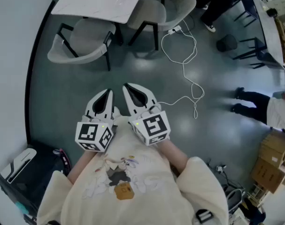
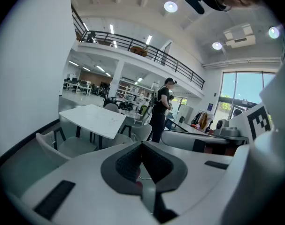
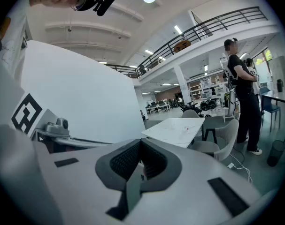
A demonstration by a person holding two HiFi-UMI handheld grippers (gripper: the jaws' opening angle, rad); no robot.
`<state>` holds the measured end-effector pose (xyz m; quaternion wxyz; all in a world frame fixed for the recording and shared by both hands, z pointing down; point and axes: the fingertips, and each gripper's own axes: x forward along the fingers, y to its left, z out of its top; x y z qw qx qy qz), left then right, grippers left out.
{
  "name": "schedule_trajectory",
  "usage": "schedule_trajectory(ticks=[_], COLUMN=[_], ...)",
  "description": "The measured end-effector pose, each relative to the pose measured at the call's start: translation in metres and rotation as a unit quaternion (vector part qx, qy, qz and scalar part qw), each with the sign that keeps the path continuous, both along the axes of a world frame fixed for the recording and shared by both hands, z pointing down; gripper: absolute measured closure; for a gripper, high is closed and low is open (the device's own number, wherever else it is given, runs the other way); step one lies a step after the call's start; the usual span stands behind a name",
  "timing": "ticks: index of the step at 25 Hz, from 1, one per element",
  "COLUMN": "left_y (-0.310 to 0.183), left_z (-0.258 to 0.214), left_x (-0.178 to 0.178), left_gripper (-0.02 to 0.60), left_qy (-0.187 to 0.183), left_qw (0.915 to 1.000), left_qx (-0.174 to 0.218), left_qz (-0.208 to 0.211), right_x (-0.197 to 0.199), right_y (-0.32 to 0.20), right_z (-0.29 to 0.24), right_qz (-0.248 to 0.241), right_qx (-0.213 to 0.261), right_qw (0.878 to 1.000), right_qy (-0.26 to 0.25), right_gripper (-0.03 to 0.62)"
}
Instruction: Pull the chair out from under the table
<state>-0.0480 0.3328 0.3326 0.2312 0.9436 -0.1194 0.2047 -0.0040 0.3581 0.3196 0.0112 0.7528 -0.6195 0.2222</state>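
Head view: the left gripper point(image 1: 107, 93) and right gripper point(image 1: 127, 86) hover side by side, well short of the white table point(image 1: 100, 1). A grey chair point(image 1: 81, 39) sits tucked at the table's near edge.

Left gripper view: jaws clenched on nothing, the chair in front of the table.

Right gripper view: jaws clenched and empty, the table ahead.

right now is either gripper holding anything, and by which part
Nothing is held: the left gripper and right gripper are both shut and empty.
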Motion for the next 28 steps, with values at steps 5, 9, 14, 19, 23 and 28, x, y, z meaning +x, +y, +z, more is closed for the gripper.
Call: schedule_trajectory(ticks=[5,9,14,19,23,28], left_y=[0.005,0.008,0.023,0.034,0.051,0.073], left_z=[-0.002,0.000,-0.001,-0.001,0.002,0.018], left_x=[0.006,0.009,0.022,0.041,0.057,0.065], left_gripper=[0.572,0.572,0.572,0.572,0.572,0.572], left_qy=[0.002,0.000,-0.002,-0.010,-0.017,-0.045], left_qw=[1.0000,1.0000,1.0000,0.9998,0.9997,0.9988], left_qx=[0.006,0.003,0.006,0.014,0.016,0.005], left_qz=[0.002,0.000,-0.001,-0.007,-0.011,-0.017], right_x=[0.007,0.010,0.023,0.043,0.066,0.084], right_y=[0.004,0.007,0.019,0.043,0.061,0.080], right_z=[0.001,0.001,-0.003,0.005,0.004,0.014], right_qz=[0.000,-0.002,-0.002,-0.008,-0.009,-0.013], right_qx=[0.001,0.005,0.018,0.012,0.016,0.021], right_qw=[1.000,1.000,1.000,1.000,0.999,0.998], right_qy=[0.001,-0.004,-0.014,-0.024,-0.031,-0.051], right_gripper=[0.586,0.585,0.585,0.585,0.585,0.585])
